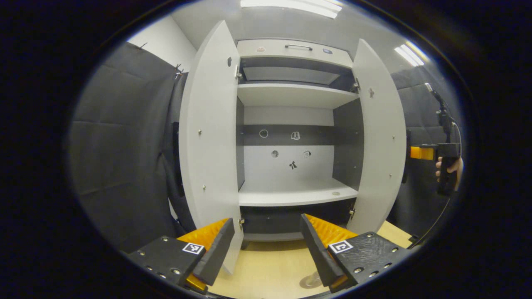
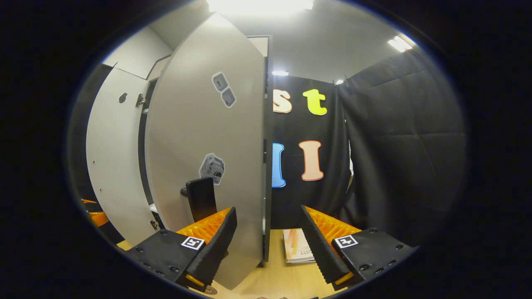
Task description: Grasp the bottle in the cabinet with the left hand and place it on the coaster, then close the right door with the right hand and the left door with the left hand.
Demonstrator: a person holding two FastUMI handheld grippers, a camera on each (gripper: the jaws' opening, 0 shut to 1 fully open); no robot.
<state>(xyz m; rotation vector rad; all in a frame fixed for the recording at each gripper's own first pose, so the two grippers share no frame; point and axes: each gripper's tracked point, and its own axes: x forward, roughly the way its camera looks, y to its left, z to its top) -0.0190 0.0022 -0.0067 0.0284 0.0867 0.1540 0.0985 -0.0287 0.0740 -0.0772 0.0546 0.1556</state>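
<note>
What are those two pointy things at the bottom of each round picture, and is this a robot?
No robot here. A person holds two grabbing tools, one per hand, each with a camera riding on it. The left gripper view faces an open cabinet, both doors swung wide, with shelves that look bare. Far to the side you see a hand holding the other tool. The right gripper view sits close to the right door, its edge between the open fingers. A booklet lies on the wooden table. Both grippers are open and hold nothing.
</note>
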